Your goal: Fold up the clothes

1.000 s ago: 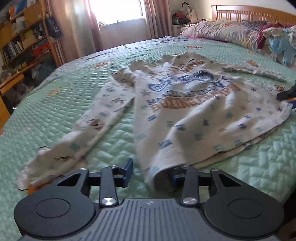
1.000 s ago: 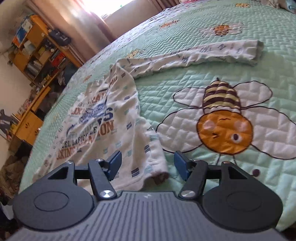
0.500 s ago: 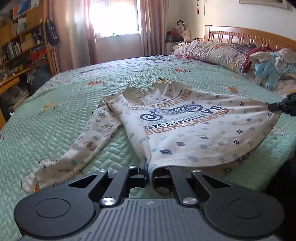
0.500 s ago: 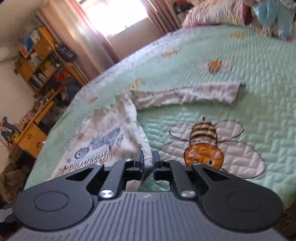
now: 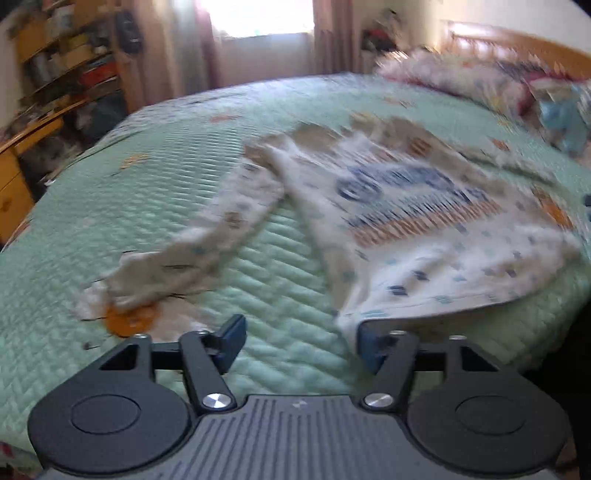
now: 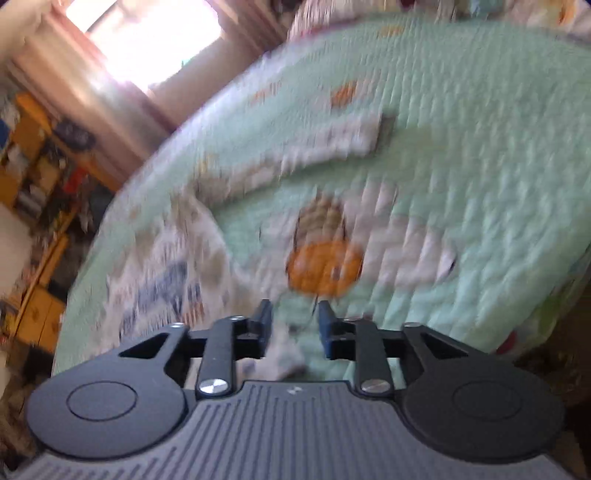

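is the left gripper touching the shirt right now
Cannot tell. In the left wrist view the left gripper is open, and the shirt hem corner sits right at its right finger; motion blur hides whether they meet.

Both wrist views low and close over the bed (image 5: pixel 221 184), facing the window (image 5: pixel 258 18); shared: shirt (image 5: pixel 424 221).

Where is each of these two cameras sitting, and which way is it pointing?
Left wrist view: rides on the left gripper, looking across the quilted green bedspread at the white printed long-sleeved shirt; only its own open black gripper shows.
Right wrist view: rides on the right gripper, tilted, looking along the bedspread toward the window; its open gripper straddles the shirt's hem.
Both views show the shirt, the bedspread and the wooden bookshelf.
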Available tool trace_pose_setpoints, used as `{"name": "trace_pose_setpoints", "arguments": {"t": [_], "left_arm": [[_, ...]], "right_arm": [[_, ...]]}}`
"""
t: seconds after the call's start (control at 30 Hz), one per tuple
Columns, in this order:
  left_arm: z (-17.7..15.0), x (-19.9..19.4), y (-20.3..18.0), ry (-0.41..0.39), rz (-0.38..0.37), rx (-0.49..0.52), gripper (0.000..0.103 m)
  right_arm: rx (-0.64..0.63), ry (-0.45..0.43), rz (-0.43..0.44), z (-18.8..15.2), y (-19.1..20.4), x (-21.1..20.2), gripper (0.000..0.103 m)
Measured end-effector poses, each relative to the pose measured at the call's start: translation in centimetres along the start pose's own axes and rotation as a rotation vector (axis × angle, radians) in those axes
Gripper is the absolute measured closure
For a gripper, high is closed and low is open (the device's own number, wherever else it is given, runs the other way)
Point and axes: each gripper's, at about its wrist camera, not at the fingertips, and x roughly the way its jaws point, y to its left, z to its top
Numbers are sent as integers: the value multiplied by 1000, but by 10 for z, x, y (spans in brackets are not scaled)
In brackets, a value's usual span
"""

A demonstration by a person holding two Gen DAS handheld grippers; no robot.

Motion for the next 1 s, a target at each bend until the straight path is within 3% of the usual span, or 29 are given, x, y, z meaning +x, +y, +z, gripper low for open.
{"name": "trace_pose_setpoints", "arguments": {"t": [0.1, 0.23, 0.33, 0.4, 0.5, 0.7, 0.83, 0.93, 1.0], "left_arm": [[6, 2, 26, -10, 0, -130, 35], [8, 4, 44, -20, -21, -200, 35], [4, -2, 43, 2, -110, -169, 34], [-2, -5, 30, 2, -124, -121, 32], [-14, -1, 15, 22, -126, -71, 31], [-23, 4, 9, 26, -125, -62, 31], [-21, 3, 8, 18, -114, -64, 31], [-21, 4, 7, 23, -111, -61, 31], [-21, 6, 6, 28, -105, -62, 31]], "right_arm": [[-4, -54, 25, 7, 4, -7, 56], [0, -25, 67, -3, 14, 0, 55], [-38, -1, 80, -13, 24, 8, 54], [-72, 28, 94, -20, 31, 15, 53], [-74, 76, 76, -28, 33, 25, 52], [-62, 157, 54, -35, 21, 29, 52], [16, 189, 105, -42, 11, 31, 52], [-2, 202, 124, -46, 14, 36, 52], [-58, 206, 100, -48, 17, 41, 59]]}}
